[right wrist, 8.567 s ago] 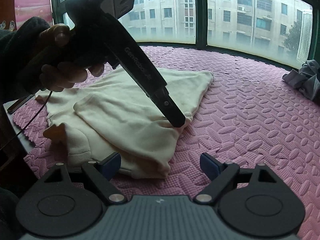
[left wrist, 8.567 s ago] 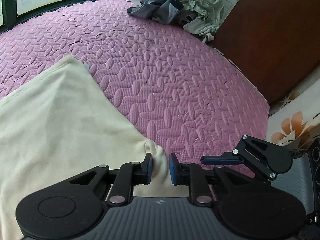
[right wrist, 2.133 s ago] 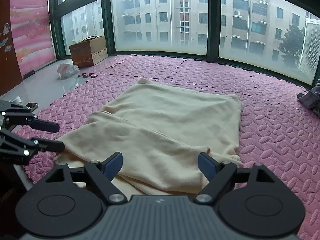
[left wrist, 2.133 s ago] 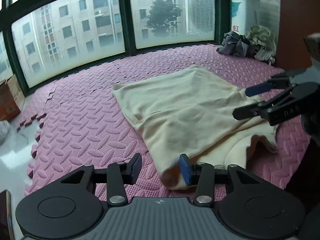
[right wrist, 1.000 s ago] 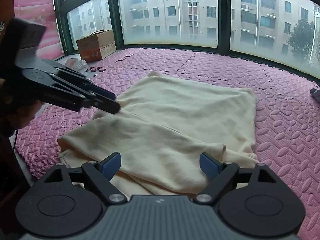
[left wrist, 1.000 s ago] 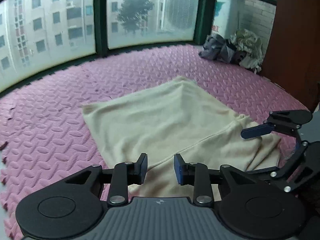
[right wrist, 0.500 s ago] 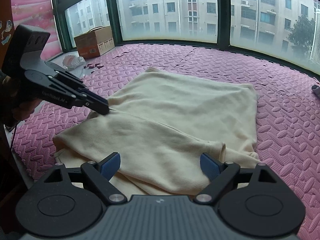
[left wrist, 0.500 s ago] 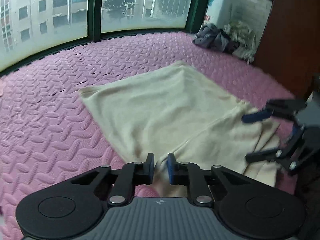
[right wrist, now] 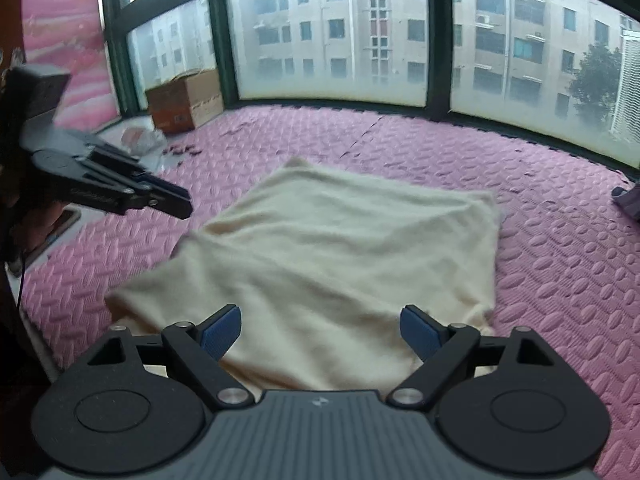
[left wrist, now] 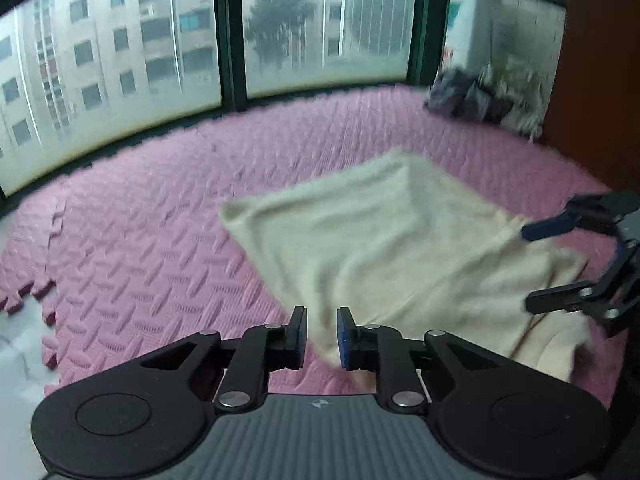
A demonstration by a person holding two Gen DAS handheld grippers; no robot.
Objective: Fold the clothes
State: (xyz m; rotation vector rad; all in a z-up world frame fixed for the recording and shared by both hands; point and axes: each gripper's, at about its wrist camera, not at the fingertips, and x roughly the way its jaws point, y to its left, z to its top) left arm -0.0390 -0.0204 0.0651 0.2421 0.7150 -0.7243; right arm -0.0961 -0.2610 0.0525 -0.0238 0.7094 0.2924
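Running lengthwise toward the windows [right wrist: 332, 40], cream cloth [right wrist: 340, 260] lies folded; left tool [left wrist: 322, 336] opening (empty), right tool [right wrist: 320, 330] wide, empty.

I had a pink foam puzzle mat [right wrist: 560, 264] as the floor surface. A cream garment [right wrist: 340, 264] lay flat on it, partly folded. A pile of grey and pale clothes [left wrist: 484, 96] sat at the far corner; a cardboard box [right wrist: 186, 98] stood beyond the mat edge.

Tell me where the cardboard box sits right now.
In the right wrist view the cardboard box stands at the far left, by the window, just past the pink mat's edge.
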